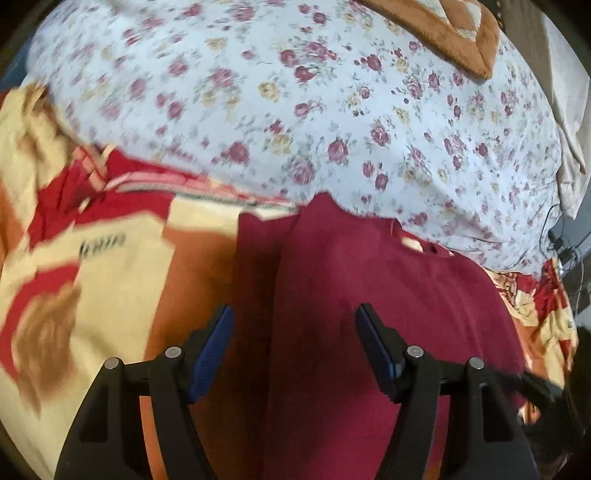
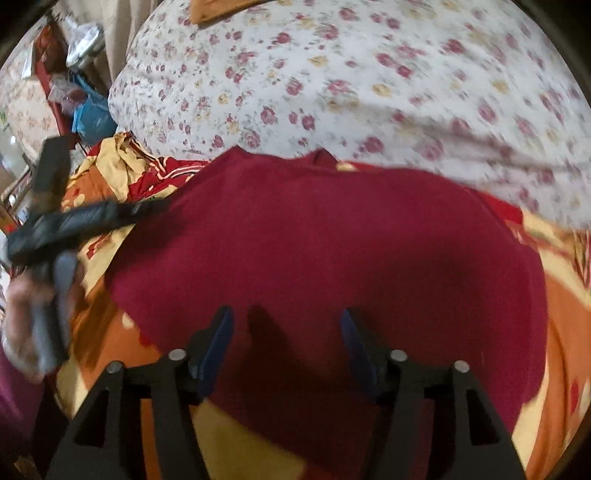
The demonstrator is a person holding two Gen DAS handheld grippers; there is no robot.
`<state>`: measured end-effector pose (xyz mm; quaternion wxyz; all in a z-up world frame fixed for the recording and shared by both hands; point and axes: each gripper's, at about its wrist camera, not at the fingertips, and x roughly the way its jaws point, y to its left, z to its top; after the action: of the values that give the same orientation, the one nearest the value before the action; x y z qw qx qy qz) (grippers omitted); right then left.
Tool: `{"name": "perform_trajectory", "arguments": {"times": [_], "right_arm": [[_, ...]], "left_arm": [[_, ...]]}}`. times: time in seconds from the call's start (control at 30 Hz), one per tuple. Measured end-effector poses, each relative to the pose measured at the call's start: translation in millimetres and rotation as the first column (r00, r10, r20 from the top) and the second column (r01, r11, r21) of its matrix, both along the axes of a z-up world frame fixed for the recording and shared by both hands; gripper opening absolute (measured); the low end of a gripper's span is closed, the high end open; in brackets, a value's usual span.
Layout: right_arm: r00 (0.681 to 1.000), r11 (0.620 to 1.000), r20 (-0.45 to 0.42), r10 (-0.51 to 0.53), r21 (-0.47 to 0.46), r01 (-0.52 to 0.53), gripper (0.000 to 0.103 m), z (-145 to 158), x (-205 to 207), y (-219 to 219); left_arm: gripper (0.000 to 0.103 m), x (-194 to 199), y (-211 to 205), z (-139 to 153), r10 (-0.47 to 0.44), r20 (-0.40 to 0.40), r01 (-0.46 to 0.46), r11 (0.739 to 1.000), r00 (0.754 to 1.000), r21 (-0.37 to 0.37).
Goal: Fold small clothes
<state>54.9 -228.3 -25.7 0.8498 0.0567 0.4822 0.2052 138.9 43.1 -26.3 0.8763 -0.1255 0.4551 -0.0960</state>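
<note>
A bed fills both views, covered by a white floral sheet (image 1: 314, 110) that takes the whole upper half, from nine o'clock through twelve to three. Nearer the cameras lies a blanket (image 1: 92, 277) patterned in cream, orange and red, spread across the lower part of the bed. An orange-brown cushion (image 1: 443, 33) sits at one o'clock in the left wrist view. In the right wrist view the room shows at ten o'clock: a curtain (image 2: 110, 37), a blue bag (image 2: 92, 114) and blurred clutter beside the bed.

The dark red garment (image 2: 314, 240) lies flat on the blanket. In the right wrist view it fills the centre, its far edge touching the floral sheet at twelve o'clock. In the left wrist view it runs from the centre towards four o'clock, with its neck opening near one o'clock.

The left gripper (image 1: 294, 332) hangs over the garment's left edge, jaws spread and released, nothing between the pads. The right gripper (image 2: 287, 332) is above the garment's near part, jaws likewise apart and empty; its shadow falls on the cloth just ahead.

From the right wrist, the left gripper and the hand (image 2: 22, 317) holding it appear blurred at nine o'clock, beyond the garment's left edge. Bare blanket borders the garment at three, six and nine o'clock, and the floral sheet lies open beyond.
</note>
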Motion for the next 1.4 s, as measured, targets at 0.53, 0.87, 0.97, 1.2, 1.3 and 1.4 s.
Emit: {"name": "perform_trajectory", "arguments": {"times": [0.53,0.87,0.97,1.2,1.3,1.4], "right_arm": [[0.997,0.993,-0.002,-0.081,0.086,0.081,0.065,-12.2,-0.2,-16.3],[0.991,0.991,0.054,-0.124,0.052,0.121,0.065,3.9,-8.4,-18.2],[0.987,0.987,0.056,-0.152,0.055,0.149,0.065,5.3,-2.4,-23.0],[0.980,0.982,0.058,-0.191,0.022,0.190,0.064,-8.9,16.3,-25.4],[0.979,0.981,0.070,-0.193,0.027,0.192,0.064,-13.7,17.8,-25.9],[0.979,0.982,0.080,-0.187,0.013,0.186,0.064,-8.3,18.9,-23.7]], "left_arm": [[0.000,79.1,1.3,-41.1,-0.025,-0.135,0.022,1.000,0.991,-0.020],[0.013,56.8,2.5,-15.7,-0.035,-0.109,0.034,0.999,0.993,-0.007],[0.044,38.2,13.3,-5.4,-0.026,-0.101,0.020,0.998,0.994,-0.064],[0.062,7.4,21.6,-22.9,0.009,-0.152,-0.025,0.994,0.988,-0.105],[0.063,1.5,22.0,-37.6,0.029,-0.167,-0.053,0.988,0.986,-0.144],[0.065,-0.5,19.4,-38.1,0.043,-0.144,-0.064,0.987,0.989,-0.145]]}}
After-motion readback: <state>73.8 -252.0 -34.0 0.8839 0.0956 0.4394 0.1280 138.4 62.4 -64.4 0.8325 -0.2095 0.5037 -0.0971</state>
